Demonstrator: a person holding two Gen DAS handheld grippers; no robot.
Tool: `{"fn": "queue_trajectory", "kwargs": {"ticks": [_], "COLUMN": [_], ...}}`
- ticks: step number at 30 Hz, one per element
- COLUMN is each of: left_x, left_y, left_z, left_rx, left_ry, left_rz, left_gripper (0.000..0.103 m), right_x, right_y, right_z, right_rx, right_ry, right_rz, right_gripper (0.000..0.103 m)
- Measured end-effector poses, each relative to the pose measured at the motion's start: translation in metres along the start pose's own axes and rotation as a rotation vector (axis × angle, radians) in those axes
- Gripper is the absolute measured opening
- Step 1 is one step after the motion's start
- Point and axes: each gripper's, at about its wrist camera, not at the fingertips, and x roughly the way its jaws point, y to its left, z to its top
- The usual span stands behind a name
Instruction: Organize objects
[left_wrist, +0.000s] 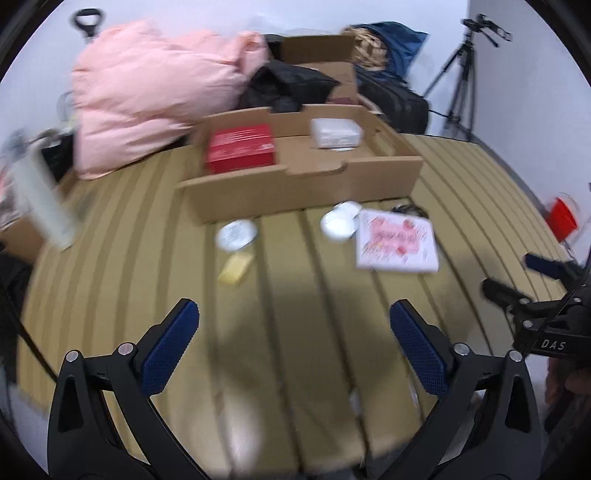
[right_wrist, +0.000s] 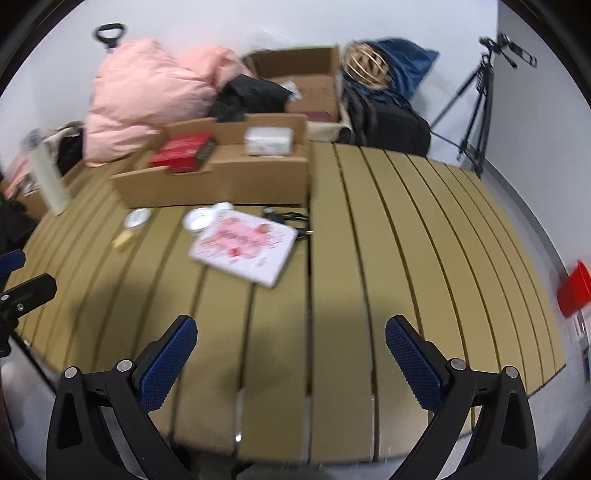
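Both the left gripper (left_wrist: 293, 332) and right gripper (right_wrist: 291, 349) hover empty, jaws spread, over the slatted bench (right_wrist: 406, 240), apparently choosing among the pink booklet (right_wrist: 245, 243), white lids (left_wrist: 236, 234) and yellow block (left_wrist: 234, 269) lying before the cardboard tray (left_wrist: 303, 184).

Both the left gripper (left_wrist: 294, 325) and right gripper (right_wrist: 291, 339) are matte black plastic, with silver rivets and blue textured pads (left_wrist: 170, 350) lining the jaws.

A slatted tan worktop (right_wrist: 406, 229) stands against plain white walls (right_wrist: 221, 22); a black tripod (right_wrist: 476, 107) occupies the far right corner.
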Motion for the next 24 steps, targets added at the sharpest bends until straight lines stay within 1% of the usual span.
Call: {"fn": "queue_trajectory", "kwargs": {"ticks": [1,2,3,5,6,7,8,9,10,11,12,13,14,15,16,17,18,20,21,22,24], "left_x": [0.014,0.027,0.038,0.059,0.067,0.074,0.082,0.088,0.094,0.1,0.104,0.109,0.111,0.111,0.111,0.111,0.111,0.111,0.109,0.107,0.103], "left_y": [-0.004,-0.008,-0.011,-0.018,-0.02,-0.021,-0.023,-0.026,-0.028,-0.031,-0.033,-0.036,-0.038,-0.038,-0.04,-0.04,-0.041,-0.04,-0.04,-0.041,-0.042], "left_z": [0.007,0.012,0.017,0.024,0.026,0.028,0.03,0.03,0.03,0.028,0.026,0.023,0.021,0.021,0.021,0.021,0.02,0.02,0.019,0.018,0.016], "left_rx": [0.003,0.005,0.005,-0.008,-0.018,-0.028,-0.038,-0.041,-0.04,-0.035,-0.031,-0.024,-0.022,-0.025,-0.014,-0.01,-0.008,-0.011,-0.01,-0.007,-0.005], "left_ry": [0.005,0.015,0.027,0.051,0.054,0.062,0.079,0.098,0.115,0.125,0.134,0.151,0.151,0.141,0.146,0.143,0.139,0.13,0.126,0.122,0.133], "left_rz": [-0.027,-0.058,-0.09,-0.153,-0.183,-0.206,-0.225,-0.235,-0.239,-0.241,-0.245,-0.255,-0.266,-0.267,-0.266,-0.265,-0.267,-0.275,-0.277,-0.272,-0.274], "left_gripper": [0.095,0.085,0.081,0.078,0.074,0.07,0.061,0.059,0.058,0.047,0.035,0.03,0.026,0.024,0.024,0.024,0.024,0.023,0.02,0.018,0.014], "right_x": [0.013,0.026,0.04,0.059,0.067,0.074,0.081,0.087,0.094,0.101,0.107,0.116,0.125,0.128,0.129,0.13,0.13,0.13,0.131,0.131,0.13], "right_y": [-0.006,-0.011,-0.017,-0.023,-0.024,-0.025,-0.024,-0.023,-0.022,-0.022,-0.022,-0.022,-0.022,-0.023,-0.024,-0.023,-0.022,-0.021,-0.022,-0.024,-0.026], "right_z": [0.006,0.01,0.016,0.023,0.027,0.031,0.035,0.039,0.042,0.044,0.045,0.047,0.047,0.046,0.047,0.047,0.046,0.045,0.044,0.044,0.044], "right_rx": [0.026,0.051,0.08,0.101,0.115,0.123,0.129,0.136,0.147,0.159,0.168,0.182,0.201,0.22,0.242,0.242,0.242,0.245,0.251,0.261,0.269], "right_ry": [0.019,0.04,0.066,0.102,0.114,0.121,0.125,0.13,0.138,0.146,0.154,0.168,0.191,0.195,0.19,0.195,0.194,0.192,0.193,0.195,0.199], "right_rz": [0.02,0.041,0.064,0.096,0.119,0.137,0.151,0.164,0.182,0.198,0.207,0.22,0.242,0.268,0.298,0.315,0.32,0.327,0.335,0.344,0.361], "right_gripper": [0.103,0.103,0.1,0.09,0.082,0.078,0.078,0.078,0.073,0.068,0.061,0.053,0.049,0.046,0.042,0.041,0.039,0.038,0.038,0.033,0.031]}}
